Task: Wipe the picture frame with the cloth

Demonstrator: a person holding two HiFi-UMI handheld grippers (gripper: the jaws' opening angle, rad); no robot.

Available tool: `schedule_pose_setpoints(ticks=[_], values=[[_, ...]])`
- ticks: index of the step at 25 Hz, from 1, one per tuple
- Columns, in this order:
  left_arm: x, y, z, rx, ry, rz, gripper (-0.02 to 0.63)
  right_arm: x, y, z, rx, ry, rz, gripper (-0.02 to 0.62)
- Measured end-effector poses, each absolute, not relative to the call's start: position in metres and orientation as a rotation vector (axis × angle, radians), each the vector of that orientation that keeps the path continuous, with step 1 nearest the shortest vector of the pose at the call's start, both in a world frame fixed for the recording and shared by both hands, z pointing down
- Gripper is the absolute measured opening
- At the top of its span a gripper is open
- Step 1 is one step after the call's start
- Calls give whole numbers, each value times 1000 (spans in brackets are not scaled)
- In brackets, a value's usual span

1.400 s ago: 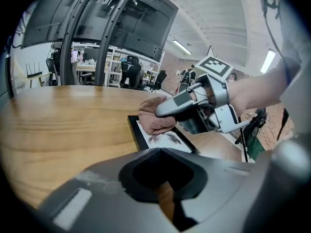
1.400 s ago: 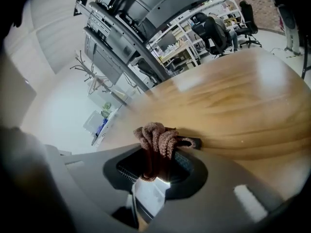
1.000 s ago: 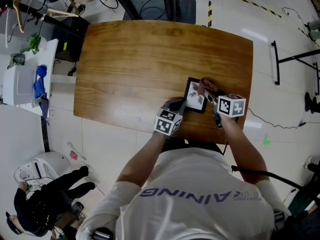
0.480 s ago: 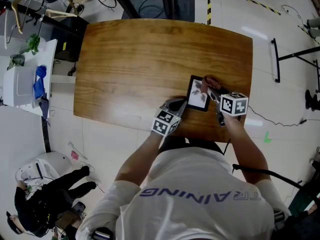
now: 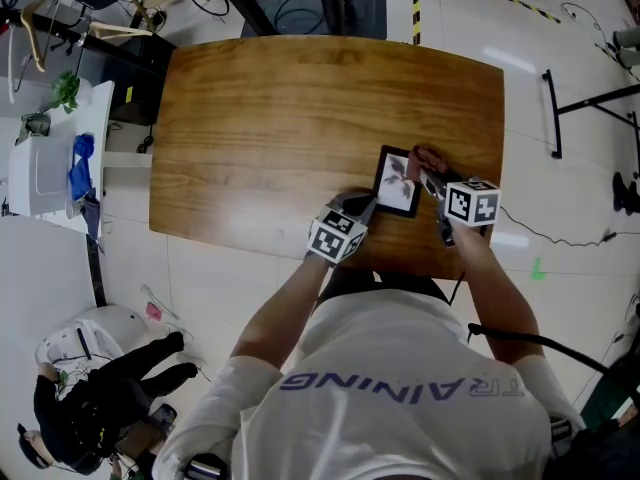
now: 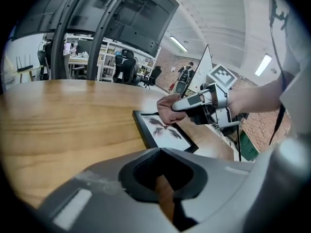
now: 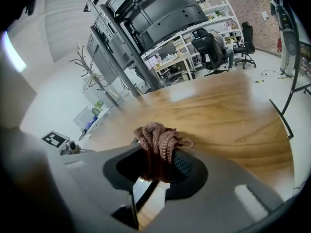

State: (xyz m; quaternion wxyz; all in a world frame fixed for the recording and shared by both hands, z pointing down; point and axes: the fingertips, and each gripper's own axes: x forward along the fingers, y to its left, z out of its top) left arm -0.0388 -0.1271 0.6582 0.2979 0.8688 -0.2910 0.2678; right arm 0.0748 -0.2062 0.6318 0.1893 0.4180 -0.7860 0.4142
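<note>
Closest to us, the left gripper [image 6: 164, 193] has its jaws drawn almost together, with only a thin slit of wood showing between them and nothing held. In the head view it sits just beside the near left corner of the picture frame [image 5: 397, 183], and we cannot tell whether it touches it. The frame, black-edged with a dark leafy print on white, lies flat on the wooden table [image 5: 260, 118], towards the near right part of the top. Our right gripper [image 7: 155, 174] has its jaws closed on the cloth [image 7: 158, 136], a bunched reddish-brown knit wad that sticks out past the jaw tips. From the left gripper view we see the cloth resting on the glass by the frame's far right corner, with the right gripper tilted down over it. Beyond the table's far edge we see pale floor [image 5: 560, 28], a yellow-and-black striped strip [image 5: 418, 13], and off to the left a white cart [image 5: 40, 163] with a blue item [image 5: 80, 160] on it
</note>
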Motion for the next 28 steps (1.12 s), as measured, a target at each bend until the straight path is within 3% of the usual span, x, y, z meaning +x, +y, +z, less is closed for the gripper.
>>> schedule_pose_setpoints(ticks=[5, 18, 28], values=[[-40, -127, 657, 2316, -780, 716, 6, 86, -207, 616, 1235, -2220, 1185, 117], [-39, -128, 661, 2327, -789, 712, 6, -20, -186, 633, 980, -2208, 1369, 117], [-39, -129, 658, 2322, -797, 714, 6, -7, -179, 633, 976, -2181, 1267, 117]])
